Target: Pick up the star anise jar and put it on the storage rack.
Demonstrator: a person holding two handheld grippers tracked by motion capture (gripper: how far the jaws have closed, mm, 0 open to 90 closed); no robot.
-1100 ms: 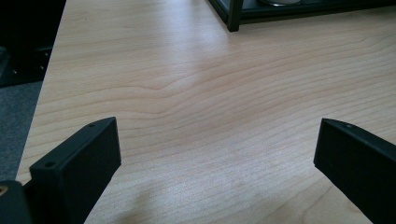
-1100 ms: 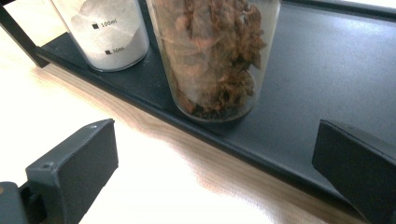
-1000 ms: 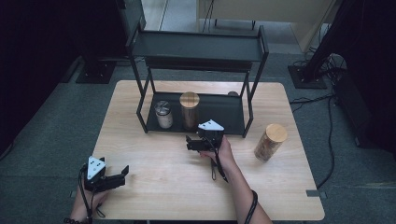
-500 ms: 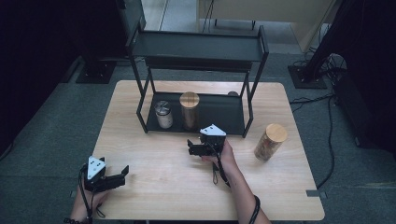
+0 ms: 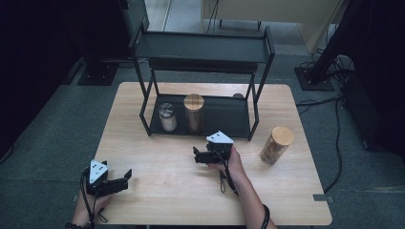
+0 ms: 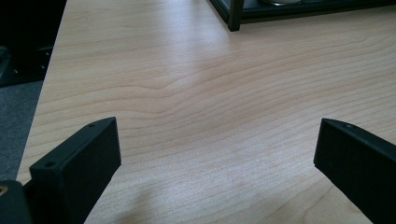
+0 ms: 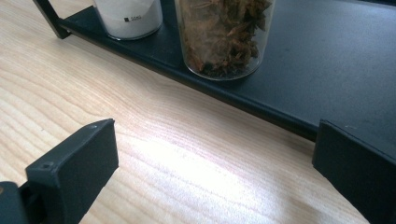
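Observation:
A black two-level shelf rack (image 5: pixel 224 114) stands at the back of the wooden table (image 5: pixel 157 162). On its bottom tray sit a small jar of white powder (image 5: pixel 167 117) with a metal lid and a taller wood-lidded jar (image 5: pixel 194 112) of brown spice. That spice jar (image 7: pixel 224 32) is close ahead of my right gripper (image 5: pixel 197 156), which is open and empty just in front of the tray edge (image 7: pixel 261 109); the white jar (image 7: pixel 128 18) is beside it. A third wood-lidded jar (image 5: pixel 276 145) stands on the table at the right. My left gripper (image 5: pixel 125 177) is open and empty near the front left corner.
The rack's upper shelf (image 5: pixel 203 47) overhangs the jars. A left rack leg (image 6: pixel 235 14) shows far ahead in the left gripper view, with bare wood (image 6: pixel 201 107) between the jaws. Dark floor and cables (image 5: pixel 329 102) surround the table.
My right gripper has drawn back from the rack toward the front of the table, a little to the right. The left gripper has stayed put.

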